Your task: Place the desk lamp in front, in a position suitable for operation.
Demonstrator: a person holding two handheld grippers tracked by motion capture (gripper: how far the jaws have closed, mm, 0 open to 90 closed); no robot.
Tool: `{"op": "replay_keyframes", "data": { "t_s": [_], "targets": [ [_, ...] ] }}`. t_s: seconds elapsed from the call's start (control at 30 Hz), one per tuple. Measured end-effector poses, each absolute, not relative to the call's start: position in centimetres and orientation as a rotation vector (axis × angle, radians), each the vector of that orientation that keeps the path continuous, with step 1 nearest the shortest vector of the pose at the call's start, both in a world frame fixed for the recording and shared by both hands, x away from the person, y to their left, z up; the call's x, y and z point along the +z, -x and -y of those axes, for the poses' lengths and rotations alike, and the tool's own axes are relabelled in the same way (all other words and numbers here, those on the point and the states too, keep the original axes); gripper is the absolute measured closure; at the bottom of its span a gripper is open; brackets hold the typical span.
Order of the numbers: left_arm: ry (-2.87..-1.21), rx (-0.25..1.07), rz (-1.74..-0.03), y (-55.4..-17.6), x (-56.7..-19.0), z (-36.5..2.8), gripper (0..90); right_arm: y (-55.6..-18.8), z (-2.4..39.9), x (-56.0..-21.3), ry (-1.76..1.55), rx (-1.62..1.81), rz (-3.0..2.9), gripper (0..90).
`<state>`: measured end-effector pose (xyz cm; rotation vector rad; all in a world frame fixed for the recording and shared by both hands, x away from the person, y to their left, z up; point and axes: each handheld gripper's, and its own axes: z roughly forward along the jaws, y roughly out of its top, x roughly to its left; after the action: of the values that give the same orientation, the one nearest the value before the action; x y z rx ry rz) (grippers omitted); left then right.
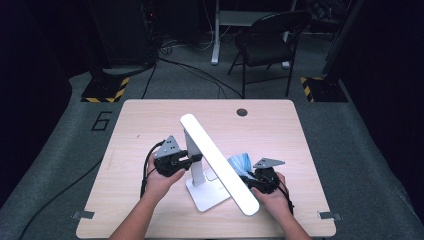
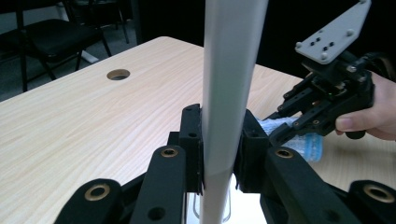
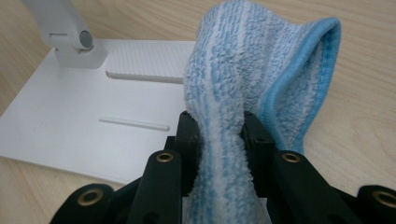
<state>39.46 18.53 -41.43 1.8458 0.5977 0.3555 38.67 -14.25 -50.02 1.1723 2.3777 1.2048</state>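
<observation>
Here the work looks like wiping down a white desk lamp (image 1: 220, 162) with a cloth, and the step in hand is the approach: one gripper steadies, the other brings the cloth in. The lamp stands near the front middle of the table (image 1: 145, 125), its flat base (image 3: 70, 126) on the wood and its long light bar slanting from upper left to lower right in the high view. The left gripper (image 2: 219, 140) is clamped on the lamp's post (image 2: 226, 93), a pad pressed to each side, low on the post, so the lamp is held firm. The right gripper (image 3: 219, 135) is clenched on a bunched fold of a blue striped cloth (image 3: 252, 70); the free end of the cloth stands up past the jaws. In the right gripper view the cloth hangs just beside the base's right edge, over bare wood, and I cannot tell whether it touches the base yet. In the high view the right gripper (image 1: 257, 179) sits under the low end of the bar.

My judgement is that the next move calls for laying the loose end of the cloth flat on a lamp surface, base or bar, and dragging it along with light pressure while the left grip keeps the lamp from sliding or tipping
</observation>
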Motion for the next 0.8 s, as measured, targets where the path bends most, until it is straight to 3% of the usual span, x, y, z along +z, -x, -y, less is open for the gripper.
{"op": "replay_keyframes", "data": {
  "t_s": [0.8],
  "targets": [
    [-1.844, 0.383, -0.652, -40.6, -41.2, -15.6, 76.0, -34.8, 14.9, -48.2, -1.161, 1.208, -2.286, 71.8]
  ]
}}
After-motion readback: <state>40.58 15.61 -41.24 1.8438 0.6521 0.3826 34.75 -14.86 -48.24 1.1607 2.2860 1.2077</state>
